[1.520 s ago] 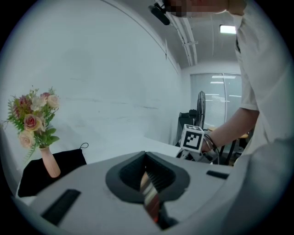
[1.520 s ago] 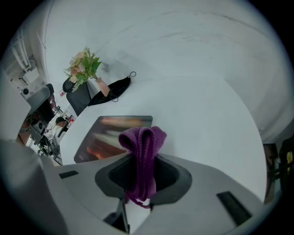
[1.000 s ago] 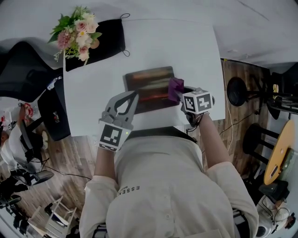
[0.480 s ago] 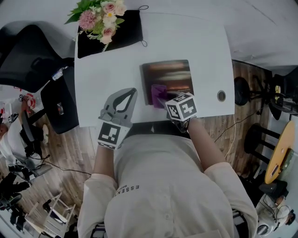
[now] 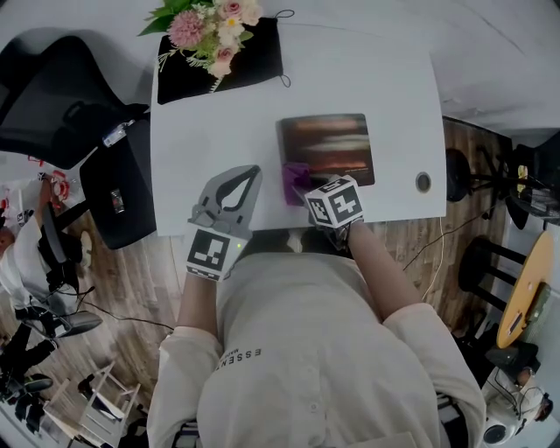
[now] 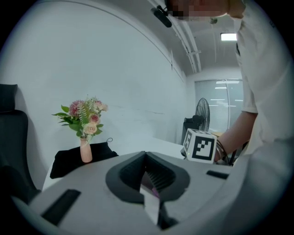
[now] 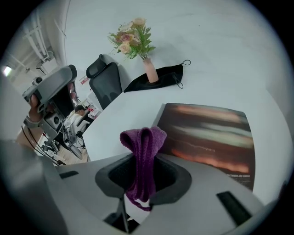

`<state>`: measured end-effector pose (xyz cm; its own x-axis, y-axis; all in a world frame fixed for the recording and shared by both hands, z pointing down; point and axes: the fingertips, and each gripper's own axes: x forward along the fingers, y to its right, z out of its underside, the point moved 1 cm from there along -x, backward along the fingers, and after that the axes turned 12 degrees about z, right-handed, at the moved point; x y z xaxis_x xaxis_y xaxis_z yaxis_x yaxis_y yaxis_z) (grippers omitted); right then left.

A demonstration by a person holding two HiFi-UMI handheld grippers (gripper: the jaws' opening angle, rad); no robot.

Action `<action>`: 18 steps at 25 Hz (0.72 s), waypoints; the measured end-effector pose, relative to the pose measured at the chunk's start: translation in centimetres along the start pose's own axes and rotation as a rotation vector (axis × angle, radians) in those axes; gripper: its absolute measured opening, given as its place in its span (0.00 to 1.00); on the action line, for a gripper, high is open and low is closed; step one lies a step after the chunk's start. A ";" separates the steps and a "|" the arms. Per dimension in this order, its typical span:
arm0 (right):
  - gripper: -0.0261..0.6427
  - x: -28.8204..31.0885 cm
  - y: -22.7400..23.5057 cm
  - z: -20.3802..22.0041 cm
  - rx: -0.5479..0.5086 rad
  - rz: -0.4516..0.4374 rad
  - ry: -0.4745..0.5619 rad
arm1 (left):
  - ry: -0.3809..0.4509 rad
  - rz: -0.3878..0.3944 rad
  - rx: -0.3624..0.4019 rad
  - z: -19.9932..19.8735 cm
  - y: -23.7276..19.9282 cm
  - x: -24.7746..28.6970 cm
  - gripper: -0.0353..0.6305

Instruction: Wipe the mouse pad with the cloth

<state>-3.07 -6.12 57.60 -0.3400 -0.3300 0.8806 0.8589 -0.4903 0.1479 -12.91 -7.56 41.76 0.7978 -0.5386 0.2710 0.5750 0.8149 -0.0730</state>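
Observation:
The dark mouse pad (image 5: 328, 147) with orange streaks lies on the white table (image 5: 219, 131). My right gripper (image 5: 302, 186) is shut on a bunched purple cloth (image 5: 294, 178) at the pad's near left corner. In the right gripper view the cloth (image 7: 143, 151) stands up between the jaws, with the pad (image 7: 209, 133) just beyond to the right. My left gripper (image 5: 253, 172) hovers over the table left of the pad, jaws together and empty. From the left gripper view only its own jaws (image 6: 146, 158) and the right gripper's marker cube (image 6: 200, 145) show.
A vase of flowers (image 5: 208, 24) stands on a black pouch (image 5: 232, 54) at the table's far left. A round cable hole (image 5: 423, 182) is at the near right. A black office chair (image 5: 48, 96) is left of the table. The person's body hides the front edge.
The right gripper has carried the purple cloth from the pad's right edge across to its near left corner. The left gripper has stayed in place.

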 end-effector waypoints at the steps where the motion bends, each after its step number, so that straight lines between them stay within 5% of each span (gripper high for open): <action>1: 0.19 0.2 0.1 0.0 -0.001 0.003 -0.004 | 0.003 -0.008 -0.015 0.0 -0.2 -0.1 0.05; 18: 0.19 -1.1 6.8 1.8 0.048 -0.019 0.009 | -0.017 -0.018 -0.016 -1.4 2.5 5.0 0.05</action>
<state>3.85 -7.67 58.45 -0.3595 -0.3284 0.8734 0.8697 -0.4572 0.1861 -7.19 -8.50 41.61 0.7842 -0.5491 0.2890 0.5919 0.8017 -0.0831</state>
